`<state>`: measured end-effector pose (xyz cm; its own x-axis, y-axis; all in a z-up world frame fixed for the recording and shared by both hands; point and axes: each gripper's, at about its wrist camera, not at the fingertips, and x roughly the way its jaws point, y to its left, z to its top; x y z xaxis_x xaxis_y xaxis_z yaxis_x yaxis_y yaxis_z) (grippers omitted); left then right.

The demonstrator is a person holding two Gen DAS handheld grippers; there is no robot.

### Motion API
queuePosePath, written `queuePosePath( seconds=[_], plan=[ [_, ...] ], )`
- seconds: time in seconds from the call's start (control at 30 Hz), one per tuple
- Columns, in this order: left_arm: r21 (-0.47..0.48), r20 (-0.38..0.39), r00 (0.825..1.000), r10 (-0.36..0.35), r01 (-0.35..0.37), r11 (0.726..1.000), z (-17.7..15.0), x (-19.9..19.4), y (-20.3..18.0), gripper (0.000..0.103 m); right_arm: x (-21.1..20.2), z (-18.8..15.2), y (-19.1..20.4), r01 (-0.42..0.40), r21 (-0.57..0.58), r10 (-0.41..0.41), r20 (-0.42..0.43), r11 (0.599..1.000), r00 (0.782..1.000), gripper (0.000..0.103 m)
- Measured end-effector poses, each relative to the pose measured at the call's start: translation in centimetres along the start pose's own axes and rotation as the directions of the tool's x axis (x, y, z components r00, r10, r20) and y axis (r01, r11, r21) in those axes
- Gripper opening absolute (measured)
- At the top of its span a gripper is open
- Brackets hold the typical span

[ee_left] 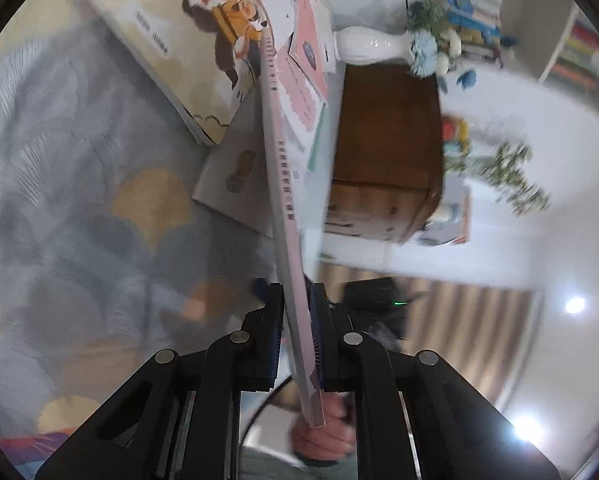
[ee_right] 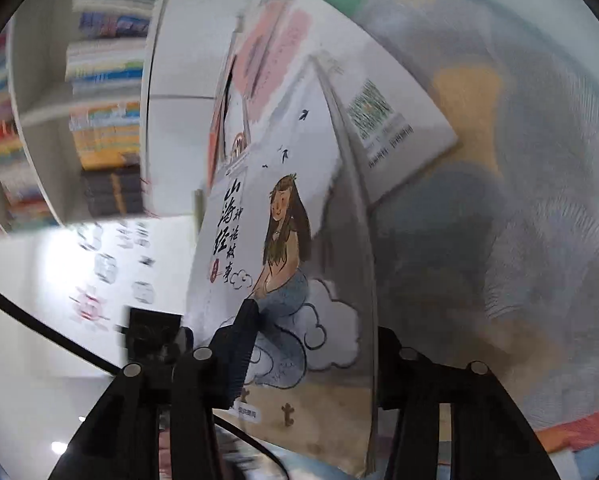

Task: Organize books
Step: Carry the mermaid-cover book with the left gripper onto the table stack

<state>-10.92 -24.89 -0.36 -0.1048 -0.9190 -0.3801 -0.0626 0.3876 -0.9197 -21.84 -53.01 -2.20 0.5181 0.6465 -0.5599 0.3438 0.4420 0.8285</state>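
My left gripper (ee_left: 297, 340) is shut on a thin pink book (ee_left: 287, 184), held edge-on so its spine runs up the middle of the left wrist view. Behind it lie a fox-cover book (ee_left: 203, 60) and a grey book (ee_left: 235, 176) on the patterned rug. My right gripper (ee_right: 311, 344) grips a white picture book with a long-haired girl on its cover (ee_right: 283, 240), one finger (ee_right: 239, 352) lying across the cover, the other behind the book's right edge. More books lean behind it, one with a QR code (ee_right: 379, 120).
A grey, blue and orange rug (ee_left: 79, 200) covers the floor. A brown wooden cabinet (ee_left: 383, 148) carries a white vase of blue flowers (ee_left: 379, 44). White shelves of colourful books (ee_right: 107, 92) stand at the left of the right wrist view. A hand (ee_left: 323, 428) shows below the left gripper.
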Motion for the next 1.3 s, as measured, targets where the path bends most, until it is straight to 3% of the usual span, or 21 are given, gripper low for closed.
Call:
queuePosePath(
  seconds=[0.07,0.17,0.27,0.43,0.53,0.73,0.87,1.1,1.17,1.3],
  plan=[
    [0.075,-0.005,0.997,0.077,-0.076,0.994,-0.4,-0.1,-0.9,0.008,0.1,-0.5,2.5,0.115,-0.130,-0.113,0.022,0.985,0.993,0.040],
    [0.202,0.022,0.984,0.174,-0.175,0.964,-1.3,-0.9,-2.8,0.009,0.9,-2.0,6.6,0.269,-0.344,-0.262,0.067,0.900,0.963,0.040],
    [0.263,0.042,0.980,0.196,-0.200,0.944,-1.9,-2.5,-3.6,0.010,1.5,-4.1,9.5,0.312,-0.470,-0.310,0.084,0.826,0.947,0.040],
    [0.268,0.080,0.983,0.168,-0.183,0.946,-2.2,-5.8,-3.7,0.013,1.9,-5.5,12.2,0.281,-0.513,-0.292,0.062,0.811,0.955,0.040],
    [0.270,0.110,0.983,0.145,-0.171,0.948,-2.2,-7.9,-4.1,0.014,2.3,-5.9,14.9,0.290,-0.568,-0.294,0.087,0.770,0.952,0.040],
    [0.259,0.199,0.979,0.031,-0.083,0.962,-1.1,-15.0,-4.5,0.015,4.5,-6.4,20.6,0.215,-0.636,-0.212,0.082,0.741,0.974,0.041],
    [0.283,0.292,0.956,0.019,-0.105,0.953,0.2,-20.8,-4.9,0.016,7.4,-6.3,24.6,0.138,-0.676,-0.155,0.035,0.724,0.987,0.041],
    [0.280,0.432,0.902,0.008,-0.142,0.950,4.6,-31.6,-3.4,0.016,16.9,-6.9,34.7,0.089,-0.801,-0.125,0.018,0.592,0.992,0.041],
    [0.268,0.471,0.882,0.028,-0.173,0.948,6.3,-34.1,-2.4,0.016,20.1,-6.9,36.9,0.082,-0.822,-0.128,0.012,0.563,0.992,0.042],
    [0.254,0.505,0.860,0.070,-0.226,0.940,9.4,-37.8,-0.7,0.016,26.3,-6.4,40.2,0.081,-0.842,-0.140,0.006,0.534,0.990,0.042]
  ],
)
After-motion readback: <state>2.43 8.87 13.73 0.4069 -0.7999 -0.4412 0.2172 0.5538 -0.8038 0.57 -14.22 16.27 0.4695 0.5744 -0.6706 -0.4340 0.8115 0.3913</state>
